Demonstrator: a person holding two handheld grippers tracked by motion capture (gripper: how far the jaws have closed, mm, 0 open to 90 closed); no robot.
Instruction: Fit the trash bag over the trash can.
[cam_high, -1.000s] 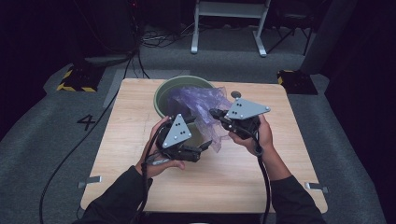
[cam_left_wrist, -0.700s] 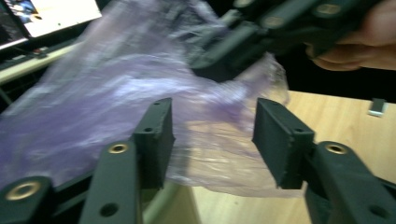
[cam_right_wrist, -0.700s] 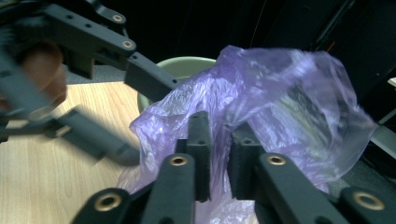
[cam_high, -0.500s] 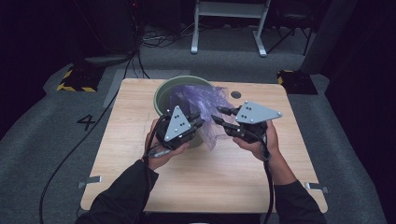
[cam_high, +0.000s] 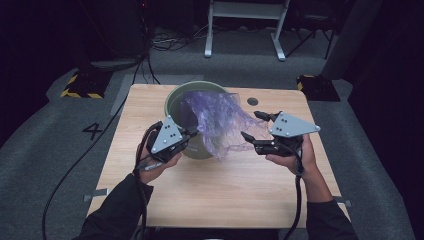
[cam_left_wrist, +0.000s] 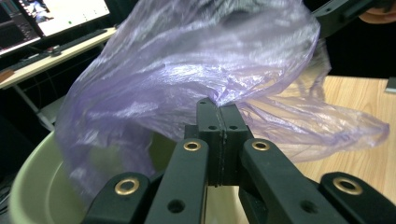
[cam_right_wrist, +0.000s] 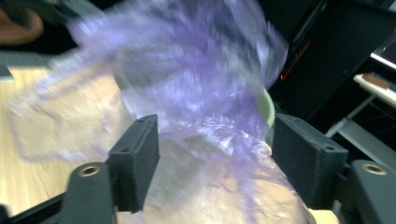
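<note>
A thin purple plastic bag (cam_high: 217, 120) billows over the front rim of a pale green bucket (cam_high: 172, 100) on the wooden table (cam_high: 220, 190). My left gripper (cam_high: 192, 134) is at the bucket's front left, shut on a pinch of the bag (cam_left_wrist: 187, 60); its jaws meet at the film (cam_left_wrist: 219, 109) above the bucket's rim (cam_left_wrist: 32, 172). My right gripper (cam_high: 251, 125) is just right of the bag, open. In the right gripper view the blurred bag (cam_right_wrist: 187, 60) lies between and beyond its spread jaws (cam_right_wrist: 219, 154), and the bucket rim (cam_right_wrist: 266, 109) shows behind.
A small dark round disc (cam_high: 252, 101) lies on the table behind the right gripper. The table's bare front half lies between the person's forearms. Yellow-and-black blocks (cam_high: 80, 85) and a metal frame (cam_high: 245, 30) stand on the floor beyond.
The two hands have drawn apart: the left gripper went left, the right gripper went right and slightly nearer. The bag now spreads wider over the bucket's front.
</note>
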